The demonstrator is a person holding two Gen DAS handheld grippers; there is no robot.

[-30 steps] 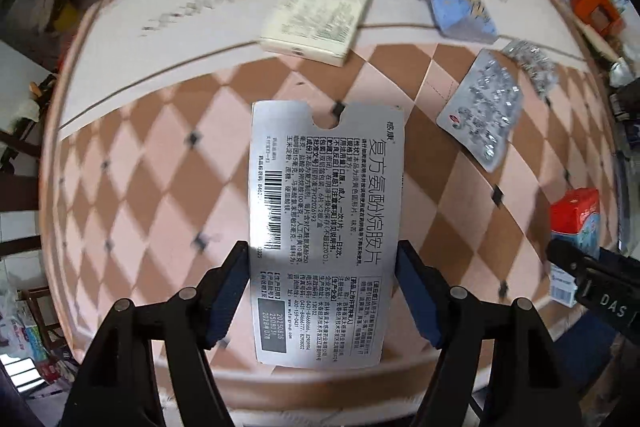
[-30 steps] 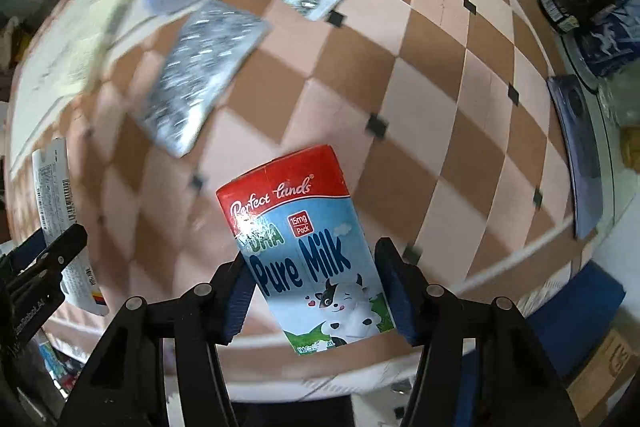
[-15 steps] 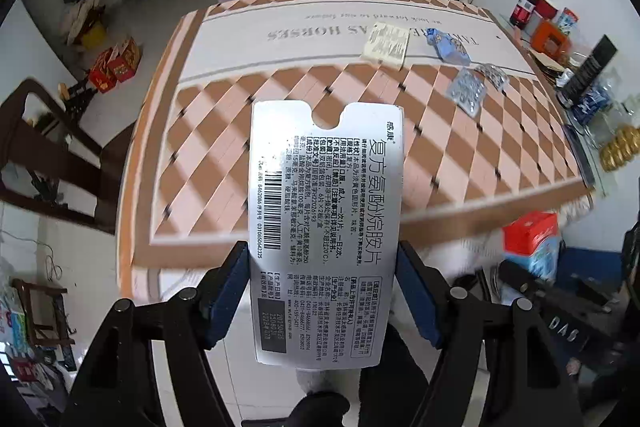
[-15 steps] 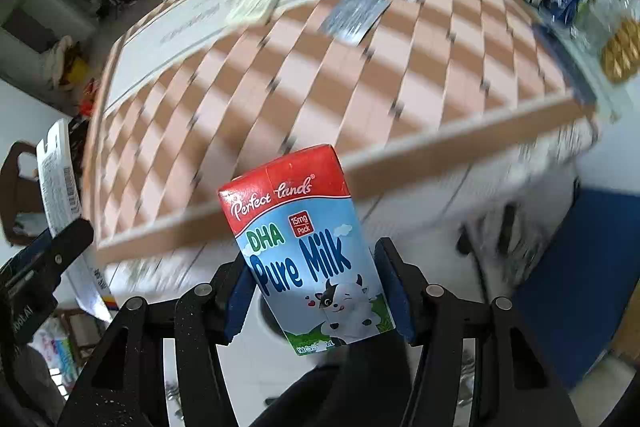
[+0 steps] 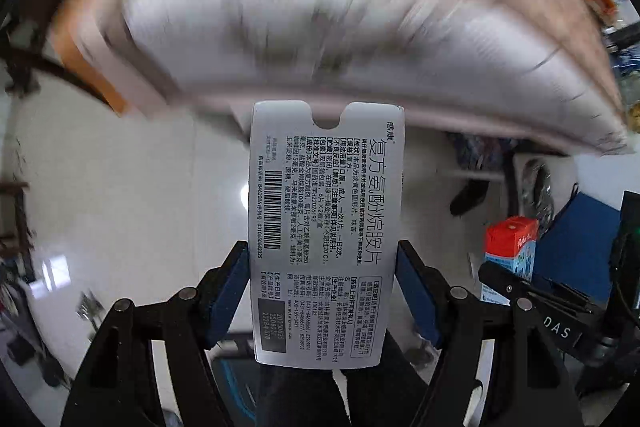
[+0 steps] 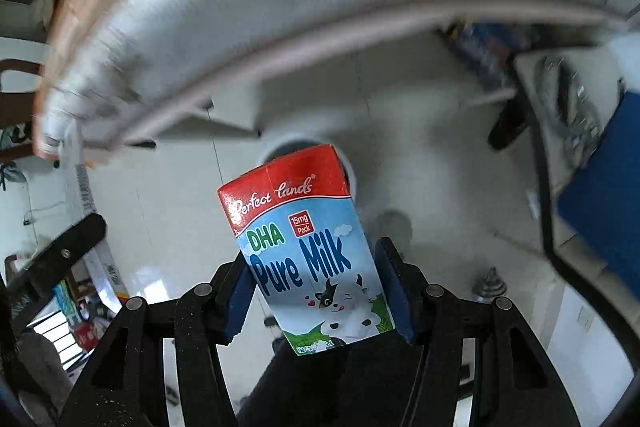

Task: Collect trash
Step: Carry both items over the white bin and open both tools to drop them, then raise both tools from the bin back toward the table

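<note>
My left gripper is shut on a flat grey medicine box printed with black Chinese text and a barcode. My right gripper is shut on a red and blue "Pure Milk" carton. Both are held off the table, over the white floor. The carton and right gripper also show at the right of the left wrist view. The medicine box shows edge-on at the left of the right wrist view. A round white rim of a bin shows just behind the carton's top; the carton mostly hides it.
The table's edge and hanging cloth arc blurred across the top of both views. A blue mat or panel lies at the right. A dark chair stands at the left. Dark trouser legs show below the grippers.
Both grippers have drawn back from the table and tipped down toward the floor, each still holding its item. The tabletop has left view; only its blurred edge and cloth show.
</note>
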